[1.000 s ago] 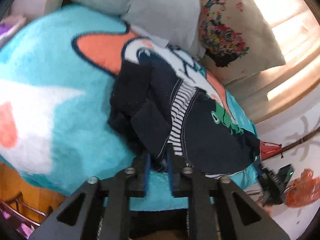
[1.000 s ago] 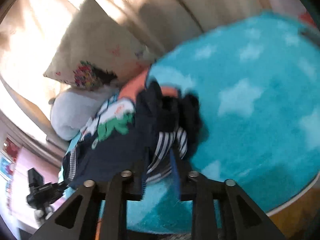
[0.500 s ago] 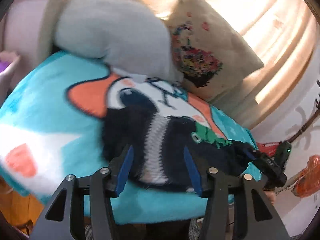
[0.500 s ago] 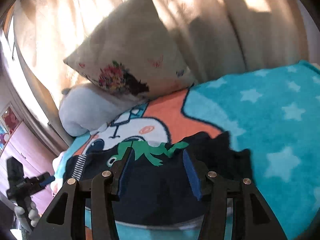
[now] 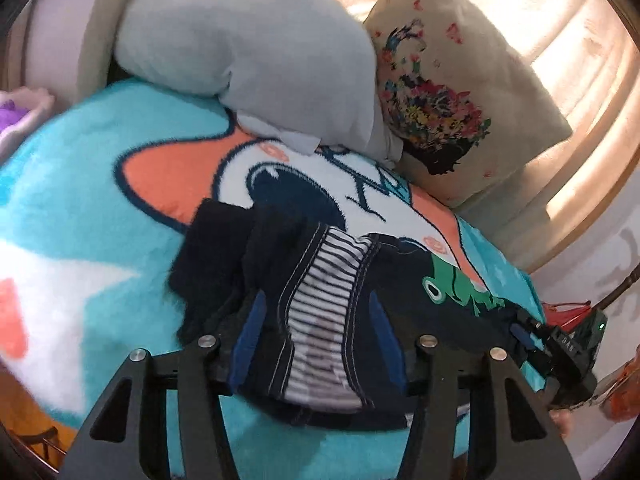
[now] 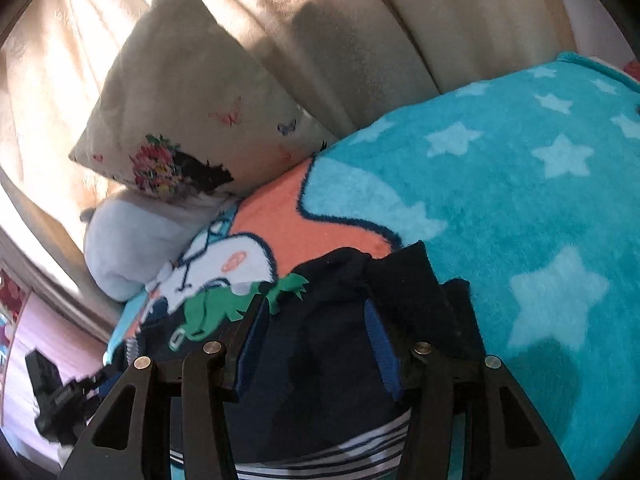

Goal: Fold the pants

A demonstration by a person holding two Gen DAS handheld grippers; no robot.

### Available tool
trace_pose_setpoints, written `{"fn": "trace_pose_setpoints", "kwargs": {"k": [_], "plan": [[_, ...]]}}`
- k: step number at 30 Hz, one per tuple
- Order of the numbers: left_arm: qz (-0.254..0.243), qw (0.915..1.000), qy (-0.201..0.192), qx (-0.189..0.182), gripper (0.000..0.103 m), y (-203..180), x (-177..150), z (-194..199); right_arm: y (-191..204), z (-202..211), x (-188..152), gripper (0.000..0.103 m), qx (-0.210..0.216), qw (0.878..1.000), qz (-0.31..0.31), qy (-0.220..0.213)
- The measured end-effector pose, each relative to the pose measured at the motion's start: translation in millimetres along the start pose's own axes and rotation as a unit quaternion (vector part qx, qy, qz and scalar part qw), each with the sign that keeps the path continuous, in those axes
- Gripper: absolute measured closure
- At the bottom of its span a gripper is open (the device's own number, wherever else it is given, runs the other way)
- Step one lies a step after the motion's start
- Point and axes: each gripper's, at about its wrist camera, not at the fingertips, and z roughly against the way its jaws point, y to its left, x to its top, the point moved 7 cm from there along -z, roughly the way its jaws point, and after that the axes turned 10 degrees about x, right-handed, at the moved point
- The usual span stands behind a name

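Dark navy pants (image 5: 404, 280) with a striped lining and a green dinosaur print lie bunched on a turquoise blanket (image 5: 92, 184). My left gripper (image 5: 316, 308) is open just above the striped waistband end, holding nothing. In the right wrist view the pants (image 6: 320, 336) lie under my right gripper (image 6: 314, 314), which is open and empty over the dark cloth beside the green print (image 6: 224, 308). The other gripper shows at the far edge of each view.
A grey pillow (image 5: 256, 36) and a cream floral pillow (image 5: 452, 80) lean on the beige sofa back (image 6: 360, 32) behind the pants. The blanket (image 6: 520, 184) with stars spreads to the right. A wooden floor edge (image 5: 16, 416) shows at lower left.
Both grippers were shut on the pants one second ago. They have opened, let go and drawn back a little; the pants now lie on the blanket.
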Motion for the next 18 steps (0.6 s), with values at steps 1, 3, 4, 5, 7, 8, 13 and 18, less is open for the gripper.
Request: {"fn": "trace_pose_setpoints", "kwargs": {"k": [1,3,4,5,7,8,13,18], "plan": [[-0.006,0.9999,-0.008,0.007,0.050,-1.1,0.3,6.6,3.0,1.8,0.2,0.046,0.000,1.000,-0.003,-0.004],[-0.015,0.9992,-0.031,0.020,0.046,-1.4,1.8,25.6,12.5,8.1,-1.0,0.045,-0.002,1.000,-0.001,-0.013],[-0.017,0.9988,-0.040,0.023,0.044,-0.8,2.9,34.6,17.5,10.9,-1.4,0.045,-0.004,1.000,0.004,-0.016],[-0.017,0.9984,-0.047,0.026,0.043,-0.1,3.7,41.0,23.3,12.9,-1.7,0.045,-0.007,1.000,0.012,-0.019],[-0.013,0.9980,-0.056,0.026,0.042,1.8,5.3,51.0,38.4,17.0,-2.2,0.044,-0.012,0.999,0.032,-0.024],[-0.009,0.9978,-0.060,0.025,0.042,3.9,5.2,56.4,45.3,17.9,-2.8,0.043,-0.014,0.999,0.042,-0.024],[0.006,0.9967,-0.075,0.030,0.042,18.4,-1.1,78.8,75.3,14.7,-13.8,0.042,-0.015,0.996,0.083,-0.014],[0.014,0.9957,-0.085,0.034,0.041,25.6,-5.7,97.4,97.3,9.9,-28.9,0.042,0.001,0.995,0.101,0.000]]}}
